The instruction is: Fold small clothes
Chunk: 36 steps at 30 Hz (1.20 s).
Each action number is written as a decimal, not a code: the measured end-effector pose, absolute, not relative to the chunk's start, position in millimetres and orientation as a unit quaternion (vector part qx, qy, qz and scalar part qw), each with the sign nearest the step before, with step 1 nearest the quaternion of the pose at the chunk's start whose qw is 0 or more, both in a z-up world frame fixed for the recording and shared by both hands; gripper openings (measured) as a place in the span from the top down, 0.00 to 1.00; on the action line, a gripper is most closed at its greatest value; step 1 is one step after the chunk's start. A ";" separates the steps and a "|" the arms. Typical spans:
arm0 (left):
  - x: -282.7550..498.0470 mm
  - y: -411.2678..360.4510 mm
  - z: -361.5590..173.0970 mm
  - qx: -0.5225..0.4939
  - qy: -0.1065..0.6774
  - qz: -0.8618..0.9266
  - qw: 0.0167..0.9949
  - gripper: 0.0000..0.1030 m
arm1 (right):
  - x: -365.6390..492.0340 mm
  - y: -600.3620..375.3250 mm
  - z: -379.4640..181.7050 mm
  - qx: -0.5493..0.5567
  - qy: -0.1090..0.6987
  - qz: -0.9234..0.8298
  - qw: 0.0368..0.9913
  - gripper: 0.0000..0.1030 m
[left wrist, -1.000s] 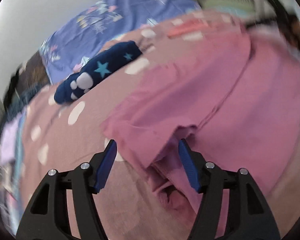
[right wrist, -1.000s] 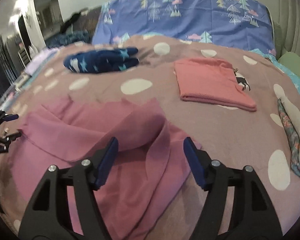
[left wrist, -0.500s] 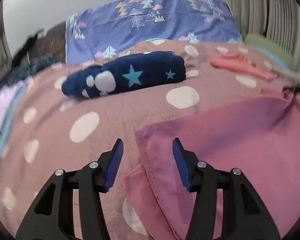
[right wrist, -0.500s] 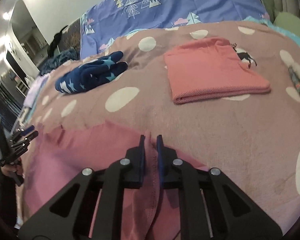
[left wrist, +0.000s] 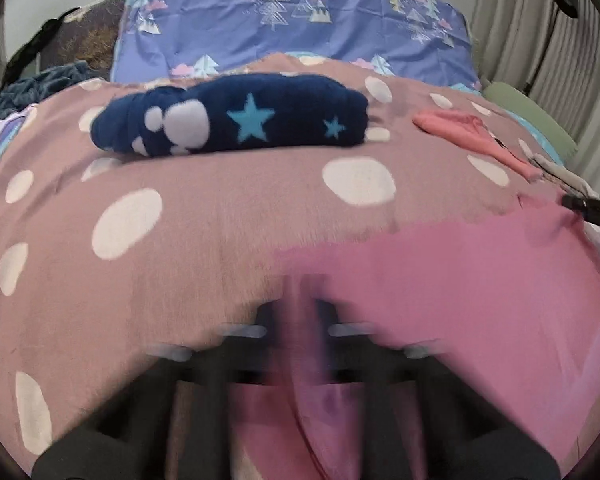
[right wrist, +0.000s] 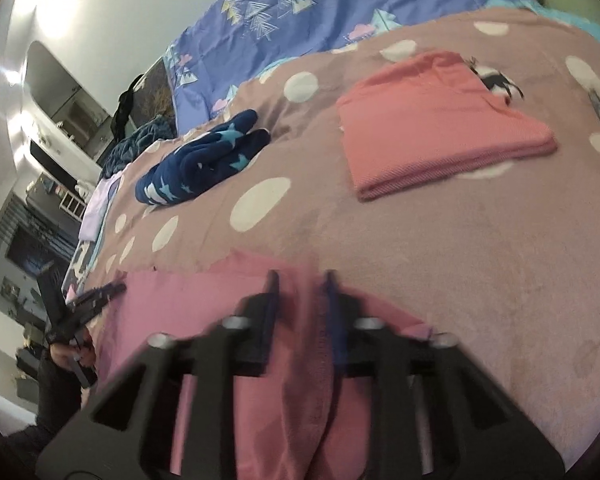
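The pink cotton garment lies spread flat on the near part of the mauve bedspread with white dots, its long axis running from side to side between the two tools, so that each holds one end of the same near edge. The left gripper shows heavily blurred, yet its fingers appear drawn nearly together with a fold of the pink cloth pinched between them at the garment's left corner. The right gripper has its blue-padded fingers closed to a narrow gap around a ridge of the same fabric at the opposite corner; in that view the left tool appears small at the far left end of the cloth. From either gripper the body of the garment stretches sideways toward the other and forward onto the bed, so neither hand is nearer to the bulk of it; the coming fold probably depends on both carrying the held edge forward together, across the short axis, keeping the edge taut. Farther up the bed, well apart from the pink cloth, lie a dark navy fleece bundle with pale stars and a folded salmon-pink knit top, and beyond them a blue pillowcase printed with trees.
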State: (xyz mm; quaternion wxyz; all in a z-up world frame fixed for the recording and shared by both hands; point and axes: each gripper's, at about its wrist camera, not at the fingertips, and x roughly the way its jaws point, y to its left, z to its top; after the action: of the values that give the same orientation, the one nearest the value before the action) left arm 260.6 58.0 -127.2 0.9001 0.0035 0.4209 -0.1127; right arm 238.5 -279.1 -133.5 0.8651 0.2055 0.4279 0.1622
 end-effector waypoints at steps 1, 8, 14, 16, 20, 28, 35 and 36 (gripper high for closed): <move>256.8 58.1 -119.7 -0.002 0.405 -0.109 0.908 0.98 | 236.8 -278.9 -128.9 0.203 0.418 0.161 0.871 0.95; 227.1 62.8 -68.7 0.019 0.327 -0.107 0.939 0.98 | 229.9 -298.2 -95.9 0.232 0.338 0.170 0.896 0.96; 256.9 67.9 -124.4 0.033 0.399 -0.078 0.913 0.97 | 255.4 -292.6 -142.9 0.233 0.405 0.121 0.876 0.92; 253.2 66.0 -136.8 0.045 0.417 -0.075 0.905 0.85 | 248.4 -299.8 -148.0 0.253 0.408 0.117 0.869 0.82; 234.3 64.8 -119.3 0.060 0.385 -0.055 0.919 0.60 | 225.9 -312.5 -136.5 0.246 0.390 0.108 0.881 0.72; 163.0 -45.3 -74.8 0.065 0.369 -0.211 0.903 0.60 | 183.6 -333.5 -145.2 0.274 0.439 0.084 0.851 0.73; 85.9 -199.2 -89.9 0.142 0.390 -0.371 0.830 0.60 | 183.5 -323.7 -151.1 0.229 0.468 0.144 0.841 0.69; 78.7 -211.8 -92.7 0.151 0.392 -0.380 0.824 0.60 | 190.0 -324.8 -151.1 0.226 0.475 0.161 0.835 0.67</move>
State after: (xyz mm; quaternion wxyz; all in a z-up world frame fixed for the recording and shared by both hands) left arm 78.7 -211.8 -92.7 0.8238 0.1511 0.3921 -0.3804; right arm 190.0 -324.8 -151.1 0.8348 0.2260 0.4754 0.1615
